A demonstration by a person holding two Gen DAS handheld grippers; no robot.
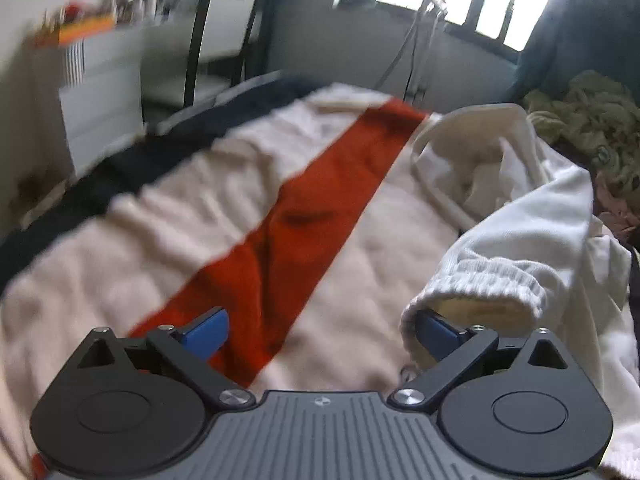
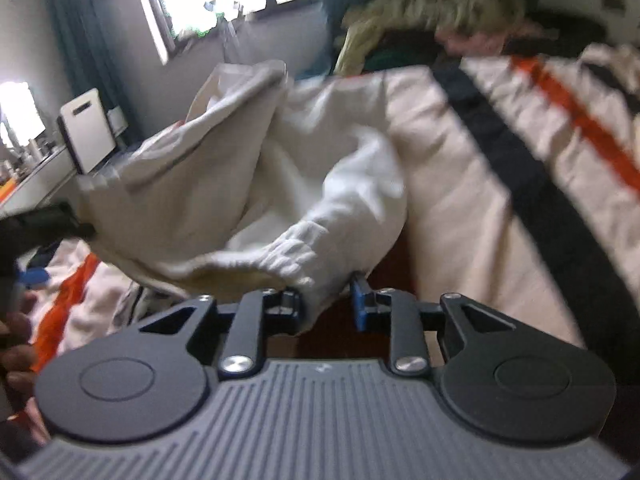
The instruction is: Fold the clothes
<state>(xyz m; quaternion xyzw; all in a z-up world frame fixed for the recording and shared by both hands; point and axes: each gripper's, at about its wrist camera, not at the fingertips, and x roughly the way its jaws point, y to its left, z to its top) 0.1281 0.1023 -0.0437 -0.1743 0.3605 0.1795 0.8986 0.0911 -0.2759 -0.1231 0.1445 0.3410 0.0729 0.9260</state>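
Both grippers: left (image 1: 322, 334) spread wide, right (image 2: 328, 304) pinching the white sweatshirt (image 2: 320, 200) cuff.

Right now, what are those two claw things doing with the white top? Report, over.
Left gripper open, one finger inside ribbed cuff. Right gripper clamping white cotton sweatshirt at its other cuff. Garment bunched on striped blanket, unfolded. Nothing blocking.

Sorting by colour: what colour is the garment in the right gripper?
White sweatshirt, ribbed cuff; best in the right wrist view.
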